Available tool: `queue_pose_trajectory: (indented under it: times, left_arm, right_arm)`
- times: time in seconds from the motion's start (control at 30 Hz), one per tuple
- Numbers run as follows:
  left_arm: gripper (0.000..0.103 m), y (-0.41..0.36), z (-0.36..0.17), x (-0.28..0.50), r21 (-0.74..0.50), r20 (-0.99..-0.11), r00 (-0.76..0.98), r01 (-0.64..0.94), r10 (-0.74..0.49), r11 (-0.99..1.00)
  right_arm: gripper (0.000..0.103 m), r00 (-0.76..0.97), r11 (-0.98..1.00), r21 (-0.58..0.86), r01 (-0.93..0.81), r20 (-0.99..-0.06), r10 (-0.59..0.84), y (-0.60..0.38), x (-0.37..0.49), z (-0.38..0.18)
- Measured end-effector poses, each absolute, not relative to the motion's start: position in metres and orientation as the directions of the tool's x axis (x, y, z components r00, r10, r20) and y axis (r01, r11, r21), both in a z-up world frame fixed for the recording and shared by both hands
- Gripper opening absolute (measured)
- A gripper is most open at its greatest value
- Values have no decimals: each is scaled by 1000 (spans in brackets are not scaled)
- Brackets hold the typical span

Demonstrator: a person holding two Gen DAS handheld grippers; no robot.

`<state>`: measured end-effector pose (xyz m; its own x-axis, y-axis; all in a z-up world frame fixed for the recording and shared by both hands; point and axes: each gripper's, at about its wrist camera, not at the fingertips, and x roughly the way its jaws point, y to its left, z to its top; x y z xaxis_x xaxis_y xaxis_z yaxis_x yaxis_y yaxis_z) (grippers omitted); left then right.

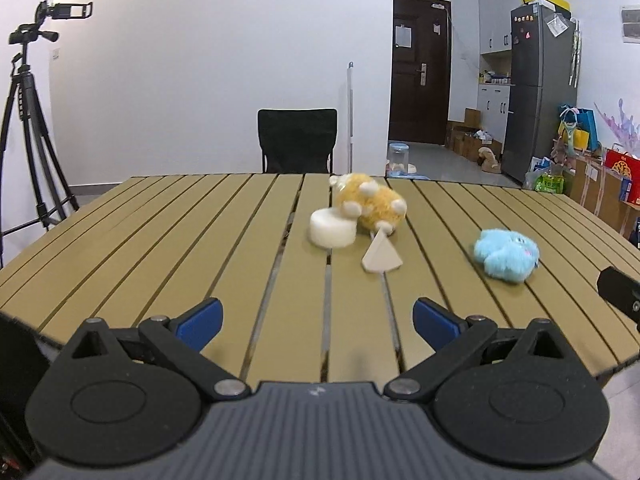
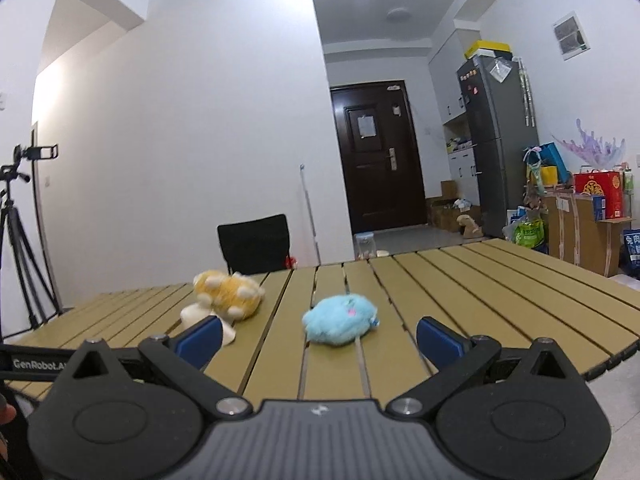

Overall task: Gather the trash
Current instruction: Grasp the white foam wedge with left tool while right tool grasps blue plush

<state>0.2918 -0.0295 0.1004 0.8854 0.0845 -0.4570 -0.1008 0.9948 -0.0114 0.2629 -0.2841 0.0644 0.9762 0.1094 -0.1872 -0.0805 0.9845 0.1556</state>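
We start pickup: both grippers, left gripper [image 1: 318, 322] and right gripper [image 2: 319, 338], wide, empty. Next we reach fluffy blue toy [image 2: 339, 319] on tan slatted bench [image 2: 480, 280].

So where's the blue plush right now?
The blue plush lies on the table, right of the yellow plush, straight ahead of the open right gripper.

A: Counter [image 1: 160, 240]: tan slats, matt, smooth. Yellow toy [image 1: 372, 204] and blue toy [image 1: 506, 254]: fluffy plush cloth.

B: White disc [image 1: 332, 230] and white cone [image 1: 381, 258]: smooth, matt, likely plastic or foam. Left tongs [image 1: 318, 322] and right tongs [image 2: 319, 340]: matt black plastic, blue pads [image 1: 202, 322], bright metal rivets [image 1: 230, 387].
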Motion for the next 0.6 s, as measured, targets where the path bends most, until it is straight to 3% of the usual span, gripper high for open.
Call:
queue_pose_trajectory:
  times: [0.6]
  left_arm:
    - [103,-54,96,411,-60,-512,859,-45,8,997]
  right_arm:
    - [103,964,992,129,-13,-260,47,-297,375,60]
